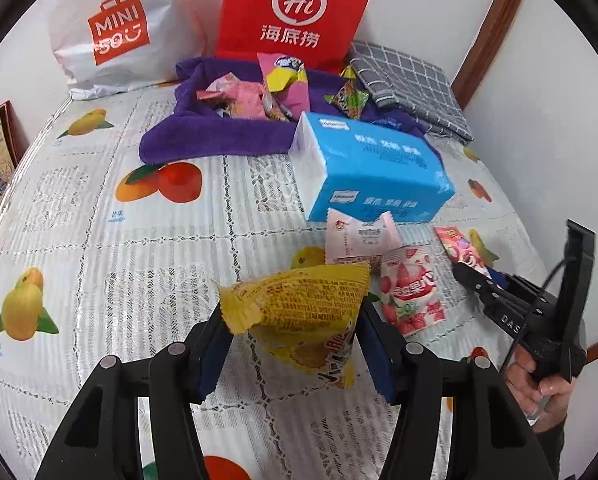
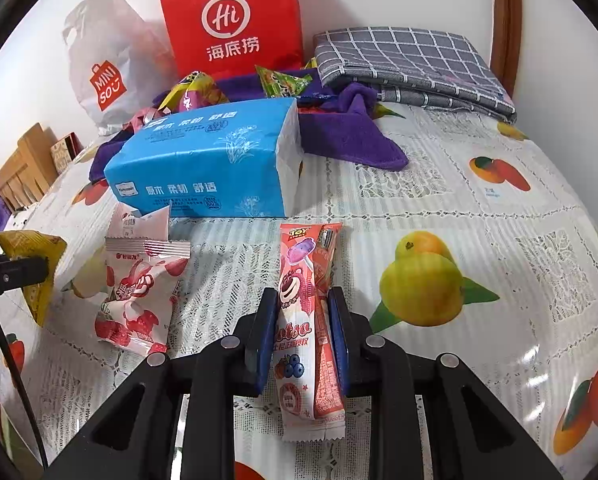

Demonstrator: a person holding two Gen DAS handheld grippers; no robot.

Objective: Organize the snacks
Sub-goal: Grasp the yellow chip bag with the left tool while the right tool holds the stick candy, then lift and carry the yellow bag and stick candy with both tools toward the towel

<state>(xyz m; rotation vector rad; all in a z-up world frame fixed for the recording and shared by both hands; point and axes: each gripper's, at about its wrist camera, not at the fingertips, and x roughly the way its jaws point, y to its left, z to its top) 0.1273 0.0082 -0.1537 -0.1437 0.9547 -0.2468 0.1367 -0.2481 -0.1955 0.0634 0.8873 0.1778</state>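
Left wrist view: left hand-held gripper is clamped on a yellow snack bag, lifted just above the tabletop.

Right wrist view: right hand-held gripper squeezes a pink lollipop packet lying near the blue tissue pack.

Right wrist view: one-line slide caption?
Right tool shut on a pink Lotso lollipop packet on the fruit-print tablecloth, blue tissue pack behind.

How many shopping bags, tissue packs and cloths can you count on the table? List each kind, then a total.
Shopping bags: 2, white bag, red bag
Tissue packs: 1, blue tissue pack
Cloths: 2, purple towel, grey checked cloth
Total: 5
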